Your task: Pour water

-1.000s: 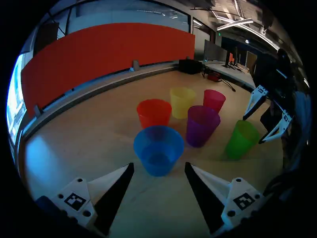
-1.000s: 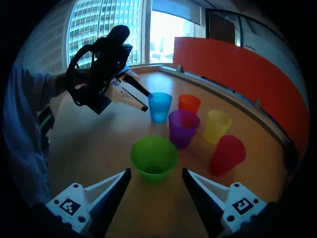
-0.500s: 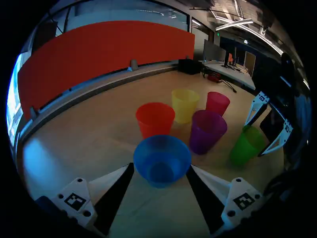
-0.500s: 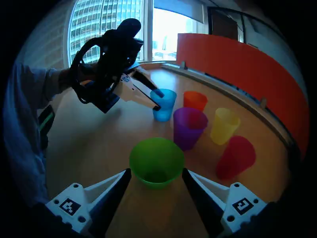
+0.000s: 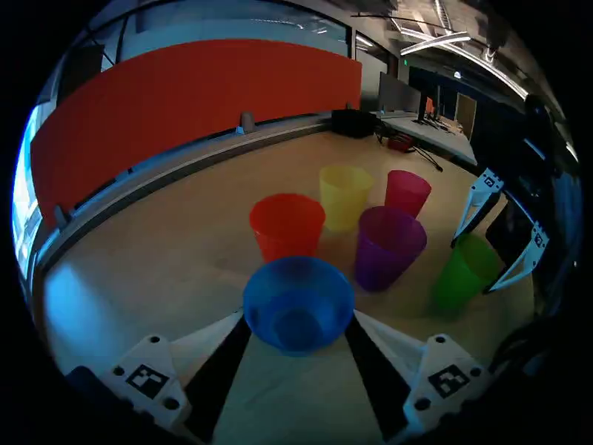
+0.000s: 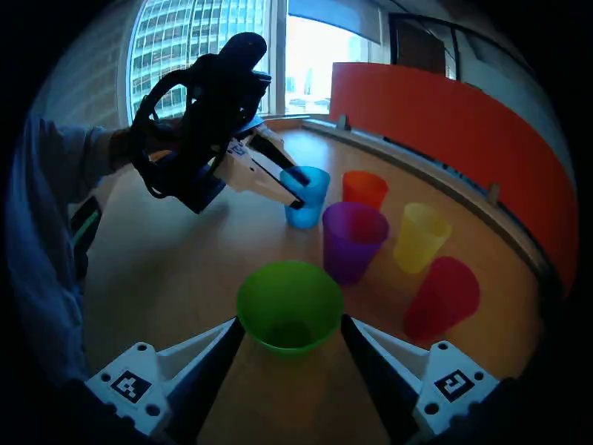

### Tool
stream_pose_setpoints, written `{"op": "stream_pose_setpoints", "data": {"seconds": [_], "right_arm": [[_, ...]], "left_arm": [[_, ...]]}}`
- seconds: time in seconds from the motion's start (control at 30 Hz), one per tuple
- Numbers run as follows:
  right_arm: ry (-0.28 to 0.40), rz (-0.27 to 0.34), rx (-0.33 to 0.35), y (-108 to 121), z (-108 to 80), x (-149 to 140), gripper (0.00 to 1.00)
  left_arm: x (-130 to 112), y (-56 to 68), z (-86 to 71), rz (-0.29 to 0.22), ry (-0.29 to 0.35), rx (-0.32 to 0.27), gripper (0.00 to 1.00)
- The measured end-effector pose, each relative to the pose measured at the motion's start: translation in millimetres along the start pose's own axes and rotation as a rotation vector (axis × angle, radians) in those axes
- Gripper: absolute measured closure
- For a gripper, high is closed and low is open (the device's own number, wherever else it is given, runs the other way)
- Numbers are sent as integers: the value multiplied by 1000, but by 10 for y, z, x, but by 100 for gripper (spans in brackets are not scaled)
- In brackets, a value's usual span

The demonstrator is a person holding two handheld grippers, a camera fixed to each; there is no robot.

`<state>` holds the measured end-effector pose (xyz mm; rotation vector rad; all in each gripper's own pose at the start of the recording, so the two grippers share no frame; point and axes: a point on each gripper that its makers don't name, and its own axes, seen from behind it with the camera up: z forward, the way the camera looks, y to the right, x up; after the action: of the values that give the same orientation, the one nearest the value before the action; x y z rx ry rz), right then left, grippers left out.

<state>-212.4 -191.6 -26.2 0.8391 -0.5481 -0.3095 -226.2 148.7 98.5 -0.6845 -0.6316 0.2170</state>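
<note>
Fingers of my left gripper [image 5: 296, 323] stand apart, flanking the blue cup [image 5: 297, 297]; my right gripper [image 6: 291, 320] likewise flanks the green cup [image 6: 289, 300]. Water in either: I cannot tell. Orange cup [image 5: 287, 222] at twelve o'clock beyond blue, purple cup [image 5: 389, 245] at two. Square coded tags [image 5: 144, 380] mark my fingers.

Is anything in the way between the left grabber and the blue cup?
No, nothing visible. The blue cup sits right between the left gripper's open jaws. The orange cup stands behind it, out of the way.
</note>
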Motion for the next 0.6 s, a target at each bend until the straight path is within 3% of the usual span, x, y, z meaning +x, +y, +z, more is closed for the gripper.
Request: {"op": "stream_pose_setpoints", "data": {"seconds": [0.6], "right_arm": [[18, 0, -3, -14, 115, 52, 1]], "left_arm": [[0, 2, 5, 6, 0, 4, 16]]}}
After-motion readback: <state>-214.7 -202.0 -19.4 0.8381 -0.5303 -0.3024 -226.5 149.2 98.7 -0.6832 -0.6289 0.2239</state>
